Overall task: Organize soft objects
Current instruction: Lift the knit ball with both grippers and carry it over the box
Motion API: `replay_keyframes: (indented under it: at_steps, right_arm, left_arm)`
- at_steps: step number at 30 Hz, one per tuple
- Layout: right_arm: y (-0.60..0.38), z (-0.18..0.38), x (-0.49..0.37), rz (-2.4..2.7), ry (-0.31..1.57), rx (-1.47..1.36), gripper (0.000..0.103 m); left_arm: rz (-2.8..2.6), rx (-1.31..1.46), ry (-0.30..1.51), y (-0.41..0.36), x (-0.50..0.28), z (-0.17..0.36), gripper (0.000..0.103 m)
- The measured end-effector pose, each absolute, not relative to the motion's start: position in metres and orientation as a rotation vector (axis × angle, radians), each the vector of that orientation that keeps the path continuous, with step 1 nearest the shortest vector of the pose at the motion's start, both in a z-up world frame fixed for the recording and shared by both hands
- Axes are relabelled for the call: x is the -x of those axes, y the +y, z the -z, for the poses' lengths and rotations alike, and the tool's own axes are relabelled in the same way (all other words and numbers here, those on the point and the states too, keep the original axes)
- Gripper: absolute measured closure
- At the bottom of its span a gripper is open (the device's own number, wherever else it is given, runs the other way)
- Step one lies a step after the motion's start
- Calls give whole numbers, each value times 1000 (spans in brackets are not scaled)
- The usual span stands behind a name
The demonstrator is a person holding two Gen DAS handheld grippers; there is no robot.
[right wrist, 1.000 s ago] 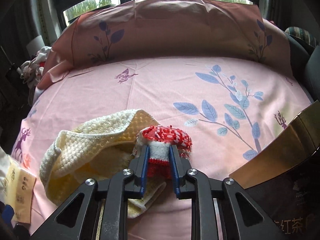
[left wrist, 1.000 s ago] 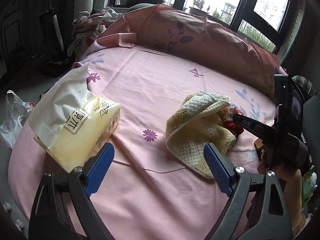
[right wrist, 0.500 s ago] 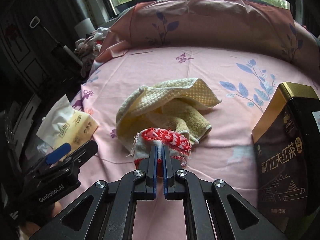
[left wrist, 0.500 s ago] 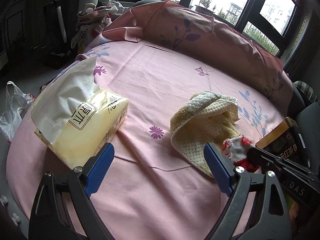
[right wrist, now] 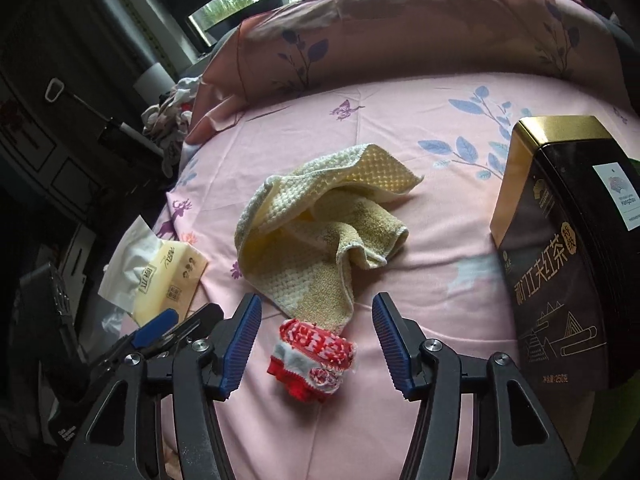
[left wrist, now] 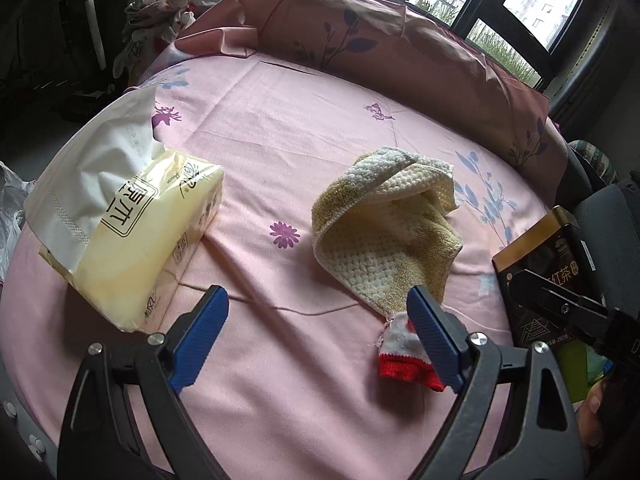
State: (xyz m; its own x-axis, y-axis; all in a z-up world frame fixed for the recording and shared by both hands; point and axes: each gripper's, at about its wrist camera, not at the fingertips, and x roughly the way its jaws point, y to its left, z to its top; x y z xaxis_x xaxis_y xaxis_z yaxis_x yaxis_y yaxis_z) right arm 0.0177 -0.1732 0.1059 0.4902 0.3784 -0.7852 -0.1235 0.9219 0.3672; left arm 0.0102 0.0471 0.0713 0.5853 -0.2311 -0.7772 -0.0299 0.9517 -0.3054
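Observation:
A small red-and-white knitted sock (right wrist: 313, 356) lies on the pink bedsheet (right wrist: 440, 280), just below the crumpled yellow towel (right wrist: 320, 232). My right gripper (right wrist: 316, 344) hangs over the sock with its jaws opening; the sock sits between them, touching neither pad. In the left wrist view the sock (left wrist: 402, 350) lies partly behind my left gripper's right finger, and the towel (left wrist: 384, 232) is beyond it. My left gripper (left wrist: 316, 332) stands open over bare sheet with nothing in it. The right gripper's black arm (left wrist: 560, 308) shows at the right edge there.
A yellow tissue pack (left wrist: 132, 236) lies at the left of the bed. A black and gold tea tin (right wrist: 560, 260) stands at the right. A pink pillow (left wrist: 380, 36) runs along the back under the windows. Clothes (left wrist: 160, 12) are piled at the far left.
My right gripper carried the sock off the towel toward the near side, set it on the sheet and opened. The left gripper stayed open and barely moved.

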Motion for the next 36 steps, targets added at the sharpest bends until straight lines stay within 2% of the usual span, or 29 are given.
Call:
replay_keyframes:
  at_steps: [12, 13, 15, 19, 21, 27, 36]
  right_arm:
    - [-182, -67, -23, -341, 1133, -453, 44]
    - [-179, -61, -24, -348, 1155, -454, 44]
    - [-172, -53, -26, -366, 1182, -447, 44]
    - [-169, -41, -31, -357, 1200, -472, 46]
    - [-165, -38, -32, -340, 1208, -450, 56]
    - [-162, -43, -28, -348, 1186, -410, 57]
    - [-160, -68, -20, -371, 1078, -403, 57]
  left_arm:
    - [345, 175, 1056, -7, -4, -55, 14]
    - [348, 176, 1067, -9, -5, -53, 16]
    - [345, 180, 1093, -11, -8, -48, 27]
    - [367, 198, 1114, -13, -10, -42, 37]
    - [402, 236, 1115, -14, -11, -41, 55]
    - [412, 254, 1072, -16, -5, -49, 61]
    - [419, 239, 971, -10, 3, -72, 61]
